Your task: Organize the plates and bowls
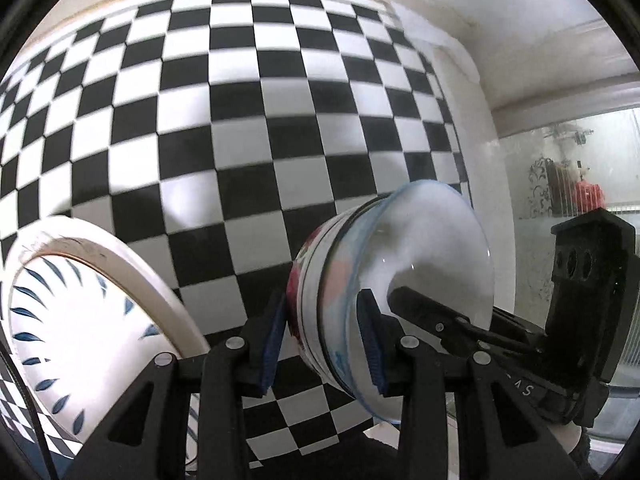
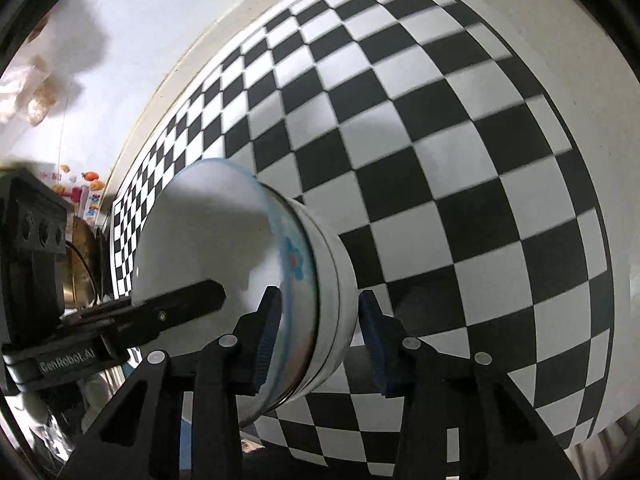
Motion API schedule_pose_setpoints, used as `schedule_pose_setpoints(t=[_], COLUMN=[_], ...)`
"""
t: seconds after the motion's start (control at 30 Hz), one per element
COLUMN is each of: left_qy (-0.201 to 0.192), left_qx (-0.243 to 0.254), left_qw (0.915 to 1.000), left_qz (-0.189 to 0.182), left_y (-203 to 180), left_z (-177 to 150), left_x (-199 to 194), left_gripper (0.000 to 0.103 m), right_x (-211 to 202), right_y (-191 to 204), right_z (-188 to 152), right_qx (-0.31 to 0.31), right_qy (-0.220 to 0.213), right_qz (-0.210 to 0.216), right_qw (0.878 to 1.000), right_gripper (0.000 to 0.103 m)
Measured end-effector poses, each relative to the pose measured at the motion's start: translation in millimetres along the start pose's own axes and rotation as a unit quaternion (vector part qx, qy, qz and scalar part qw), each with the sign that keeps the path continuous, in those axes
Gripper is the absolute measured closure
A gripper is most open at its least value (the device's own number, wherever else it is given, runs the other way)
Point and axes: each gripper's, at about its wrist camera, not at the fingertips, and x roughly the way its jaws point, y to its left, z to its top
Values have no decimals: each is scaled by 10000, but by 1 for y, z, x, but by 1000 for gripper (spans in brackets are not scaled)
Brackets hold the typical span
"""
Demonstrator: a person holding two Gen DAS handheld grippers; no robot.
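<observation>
A stack of nested bowls (image 1: 432, 240), the inner one white with a bluish rim and the outer one red-flowered, hangs tilted on its side above the checkered tablecloth (image 1: 240, 120). My left gripper (image 1: 322, 344) is shut on the stack's wall, one blue pad inside and one outside. The right gripper's finger (image 1: 420, 304) reaches into the bowl from the right. In the right wrist view my right gripper (image 2: 320, 340) straddles the opposite wall of the bowls (image 2: 208, 232). Its inner pad lies against the bowl, and a thin gap shows at the outer pad.
A white plate with blue leaf marks (image 1: 80, 312) lies on the cloth at lower left, on a cream-rimmed one. A glass pane (image 1: 568, 184) stands at the right. Colourful small items (image 2: 88, 196) and a brass-coloured dish (image 2: 80, 272) sit beyond the table's left end.
</observation>
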Motion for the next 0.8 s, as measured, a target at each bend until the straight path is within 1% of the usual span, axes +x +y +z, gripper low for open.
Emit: schedule_pose_setpoints(t=[0.17,0.37,0.5,0.6,0.8], left_qy=[-243,-507,-676,-795,-914], left_qx=[-25,-225,-469,-741,-1174], left_qw=[9997,9984,9965,9939,9885], left_qz=[61,83,146,180,272], left_y=[4,29,52,77,114], left_z=[-2,-13,-25,-38,-57], left_x=[-24,-59,-77,-92,-101], left_gripper=[71,71,71,71,71], right_x=[-10,-17,-10,1,23], right_y=[21,61,93,119,158], right_z=[-1,0,-3,-7,-21], right_qx=[-219,-612,-939,-1161,-1561], right_qy=[-69,-61,50,148,389], right_qz=[-10,71,122,174,192], right_qw=[9997,9981,9955,9930,9868], right_gripper=[65,69,70,70,71])
